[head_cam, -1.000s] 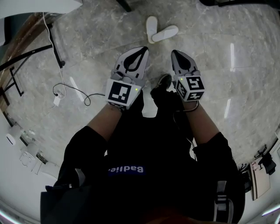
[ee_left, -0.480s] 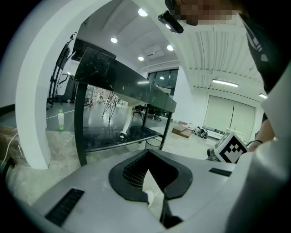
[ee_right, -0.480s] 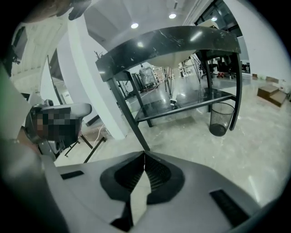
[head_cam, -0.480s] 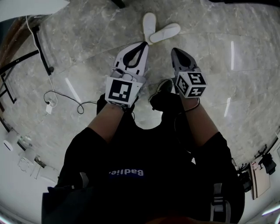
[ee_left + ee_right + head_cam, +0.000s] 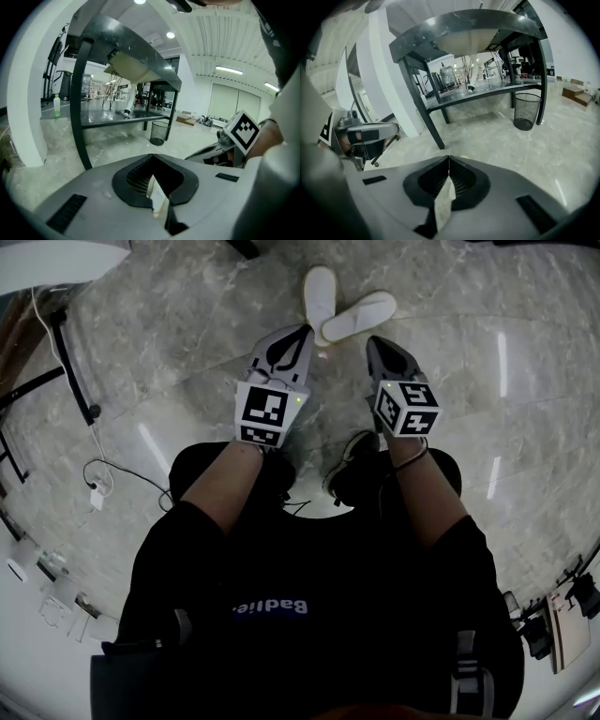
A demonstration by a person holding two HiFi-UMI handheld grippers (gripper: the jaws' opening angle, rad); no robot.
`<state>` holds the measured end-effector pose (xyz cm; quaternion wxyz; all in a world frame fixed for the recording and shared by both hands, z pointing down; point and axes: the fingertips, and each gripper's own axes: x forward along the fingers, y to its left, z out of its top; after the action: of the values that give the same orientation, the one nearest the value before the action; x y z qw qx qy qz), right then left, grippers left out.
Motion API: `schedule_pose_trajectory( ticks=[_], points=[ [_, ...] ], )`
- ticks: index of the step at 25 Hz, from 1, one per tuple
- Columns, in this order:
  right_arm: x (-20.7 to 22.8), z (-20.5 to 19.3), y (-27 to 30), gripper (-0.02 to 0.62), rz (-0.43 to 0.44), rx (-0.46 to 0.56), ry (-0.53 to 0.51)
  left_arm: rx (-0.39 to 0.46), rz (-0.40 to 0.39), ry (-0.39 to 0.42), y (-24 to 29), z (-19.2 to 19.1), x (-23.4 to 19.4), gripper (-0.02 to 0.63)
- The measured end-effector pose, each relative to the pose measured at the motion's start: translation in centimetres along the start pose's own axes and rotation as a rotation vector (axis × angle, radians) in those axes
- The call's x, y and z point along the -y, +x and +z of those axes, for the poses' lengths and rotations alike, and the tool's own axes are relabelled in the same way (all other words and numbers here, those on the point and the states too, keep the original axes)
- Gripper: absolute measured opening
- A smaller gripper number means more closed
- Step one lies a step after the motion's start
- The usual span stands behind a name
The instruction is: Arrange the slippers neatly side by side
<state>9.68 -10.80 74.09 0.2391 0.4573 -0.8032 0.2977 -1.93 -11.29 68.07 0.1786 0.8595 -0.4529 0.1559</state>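
- White slippers, two of them, lie on the grey marble floor, in front of the person and beyond both grippers.
- One slipper points straight away from the person, and the other slipper lies slanted to its right. Their near ends touch, so the pair makes a V shape and is not side by side.
- The left gripper has its fingers closed together with nothing between them. The left gripper view shows the two tips meeting.
- In the head view the tip of the left gripper appears just beside the near ends of the slippers. I cannot tell whether it touches them.
- The right gripper also has its fingers closed on nothing, as the right gripper view shows. It is below the slanted slipper in the head view and apart from it.
- The two grippers are held near each other, each carrying its marker cube, with the person's bare forearms behind them.
- Both gripper views look across the room to a dark surface on black legs, with a black waste basket standing on the floor near it.
- A thin cable lies on the floor at the left, well apart from the slippers.
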Motion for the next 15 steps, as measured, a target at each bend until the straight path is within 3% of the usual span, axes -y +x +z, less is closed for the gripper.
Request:
schedule_pose_trajectory(
  ticks=[5,9,15],
  points=[
    [3.0,-3.0,3.6,0.0,-0.039,-0.004,0.012,-0.092,-0.052,0.086,5.7,-6.8,0.5,-0.006],
    [4.5,-4.8,5.4,0.0,-0.051,-0.033,-0.018,-0.191,-0.069,0.106,8.6,-12.9,0.7,-0.006],
    [6.7,-7.3,6.9,0.0,-0.085,-0.095,-0.054,-0.407,-0.122,0.25,11.4,-22.7,1.0,-0.006]
  ],
)
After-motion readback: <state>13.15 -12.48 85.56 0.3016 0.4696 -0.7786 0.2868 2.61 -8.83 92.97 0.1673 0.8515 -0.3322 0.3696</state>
